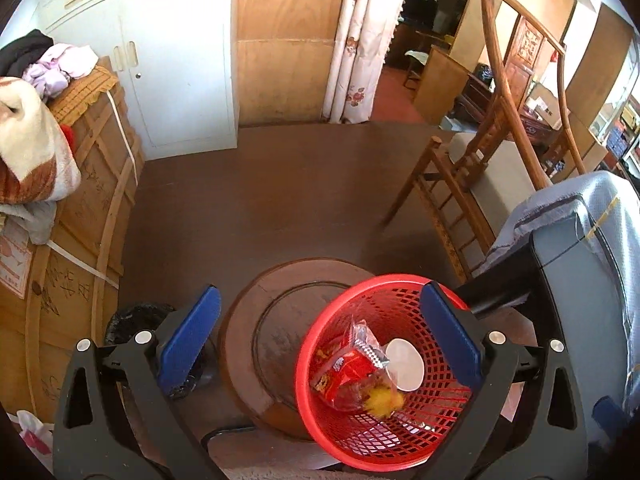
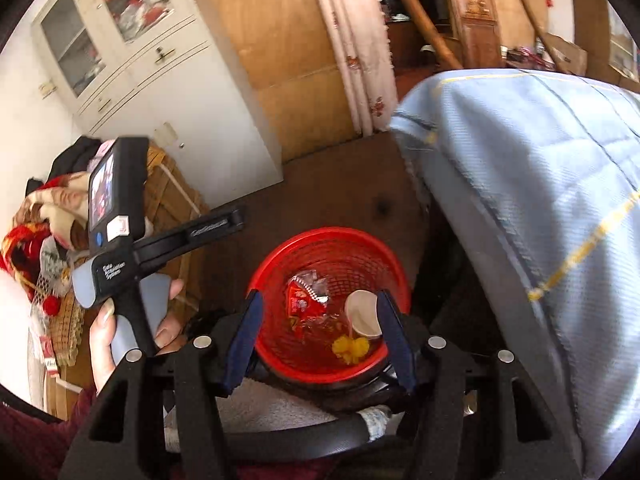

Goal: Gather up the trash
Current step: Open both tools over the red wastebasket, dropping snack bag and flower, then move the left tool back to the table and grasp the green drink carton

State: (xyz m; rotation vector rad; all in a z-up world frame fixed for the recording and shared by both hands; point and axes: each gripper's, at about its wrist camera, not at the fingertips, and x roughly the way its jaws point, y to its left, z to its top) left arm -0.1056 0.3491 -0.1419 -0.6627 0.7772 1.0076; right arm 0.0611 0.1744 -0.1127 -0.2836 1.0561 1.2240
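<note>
Red mesh basket (image 1: pixel 384 376) sits directly below and ahead of both grippers, already holding a red snack wrapper (image 1: pixel 348 372), a white paper cup (image 1: pixel 404 364) and a yellow crumpled bit (image 1: pixel 384 400). My left gripper (image 1: pixel 320 340) is spread wide with nothing in it; the basket lies toward its right finger, with a round wooden stool (image 1: pixel 272 344) under its centre. My right gripper (image 2: pixel 320 340) is released too, also empty, its fingers straddling the basket rim, so the opening is straight ahead between them. From the right wrist view the cup lies on its side, mouth toward the right finger (image 2: pixel 394 340). Right side looks nearer and better centred on the basket than left. I see no loose trash near either gripper; my read is the collection is close to done, or the next piece is out of view.
</note>
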